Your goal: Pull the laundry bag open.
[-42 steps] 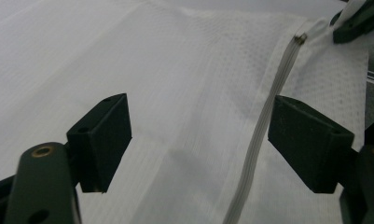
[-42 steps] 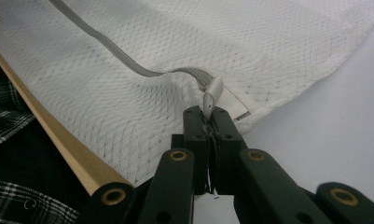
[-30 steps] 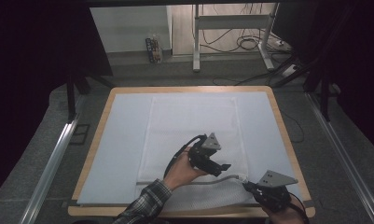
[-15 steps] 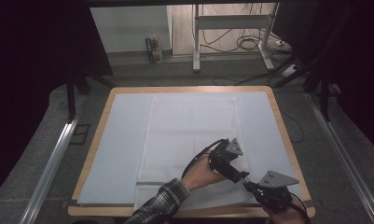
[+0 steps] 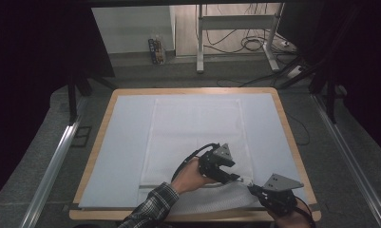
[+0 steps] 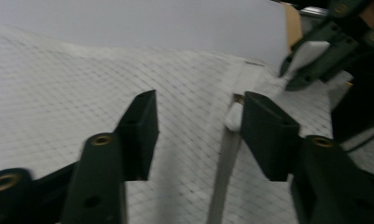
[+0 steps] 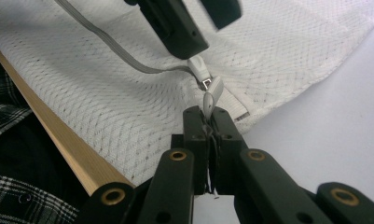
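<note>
The right tool (image 7: 208, 122), at 5 o'clock on the table (image 5: 99, 142), is pinching the mesh bag's (image 5: 193, 128) zipper pull (image 7: 211, 92), while the half-spread left tool (image 6: 198, 121), just closing, should be clamping the slider (image 7: 198, 68) squarely, keeping the zipper (image 6: 224, 163) taut.

Wood-rimmed table (image 5: 285, 124), pale sheet (image 5: 126, 142), white mesh bag (image 5: 193, 137) on it

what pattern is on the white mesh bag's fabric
A fine diamond-shaped net weave, all white, on the white mesh bag; the left gripper view shows it best.
</note>
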Demonstrator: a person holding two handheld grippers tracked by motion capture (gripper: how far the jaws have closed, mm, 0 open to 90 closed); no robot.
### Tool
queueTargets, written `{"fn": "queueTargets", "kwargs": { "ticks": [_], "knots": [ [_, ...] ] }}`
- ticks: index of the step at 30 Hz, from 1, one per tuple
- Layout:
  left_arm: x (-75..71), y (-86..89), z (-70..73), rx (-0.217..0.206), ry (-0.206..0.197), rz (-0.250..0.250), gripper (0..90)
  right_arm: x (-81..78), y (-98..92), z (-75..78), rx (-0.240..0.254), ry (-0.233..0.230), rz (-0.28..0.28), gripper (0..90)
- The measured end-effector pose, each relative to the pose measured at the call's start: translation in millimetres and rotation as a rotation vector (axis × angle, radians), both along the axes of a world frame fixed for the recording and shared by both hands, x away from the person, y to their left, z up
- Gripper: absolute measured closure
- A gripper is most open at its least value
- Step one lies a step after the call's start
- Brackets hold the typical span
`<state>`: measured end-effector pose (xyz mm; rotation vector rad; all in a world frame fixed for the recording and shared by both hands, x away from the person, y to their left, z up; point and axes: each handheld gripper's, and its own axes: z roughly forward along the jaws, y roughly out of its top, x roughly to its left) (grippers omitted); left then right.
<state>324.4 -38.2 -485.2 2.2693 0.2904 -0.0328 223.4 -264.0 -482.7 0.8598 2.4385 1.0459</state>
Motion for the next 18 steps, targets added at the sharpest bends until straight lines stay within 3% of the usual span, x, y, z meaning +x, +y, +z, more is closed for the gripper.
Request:
{"fn": "queueTargets", "kwargs": {
  "ticks": [6,10,18],
  "knots": [
    [-2.9,-5.0,-6.0,0.037,0.009,-0.054,63.8,0.0,0.2,-0.1,-0.006,-0.003,0.001,86.0],
    [-3.8,-7.0,-5.9,0.031,0.031,-0.069,71.1,-0.5,0.4,0.2,-0.008,-0.01,-0.003,86.0],
    [-5.3,-10.6,-6.6,0.044,0.046,-0.099,78.9,-1.4,1.2,0.9,-0.009,-0.021,-0.003,86.1]
  ]
}}
